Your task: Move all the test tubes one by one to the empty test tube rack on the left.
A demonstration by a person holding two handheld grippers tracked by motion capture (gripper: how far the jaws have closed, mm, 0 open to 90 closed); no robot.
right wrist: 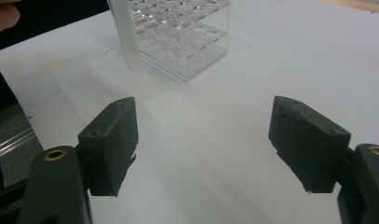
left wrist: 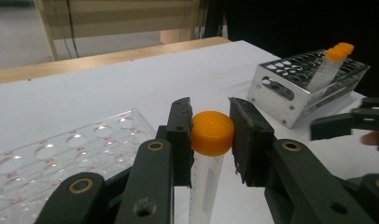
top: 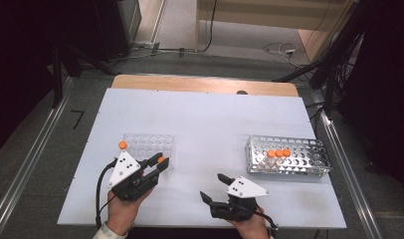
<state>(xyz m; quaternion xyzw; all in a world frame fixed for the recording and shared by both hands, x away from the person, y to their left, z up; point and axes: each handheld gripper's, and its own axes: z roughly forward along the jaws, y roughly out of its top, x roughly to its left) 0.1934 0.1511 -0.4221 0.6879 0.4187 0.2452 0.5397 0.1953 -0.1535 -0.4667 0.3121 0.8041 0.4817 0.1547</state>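
Left hand-held gripper (left wrist: 210,135) clamped on the orange cap of a clear plastic tube (left wrist: 205,184), held just above the white desk (top: 210,124), near-right of the clear acrylic rack (top: 149,147). Right hand-held gripper (right wrist: 204,140) jaws apart, empty. Risk: cap-only grip lets the tube swing and miss a rack hole.

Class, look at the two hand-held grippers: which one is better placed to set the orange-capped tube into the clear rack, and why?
Left. The left gripper is shut on the orange-capped tube right beside the clear rack. The right gripper is open, holds nothing, and sits farther from that rack.
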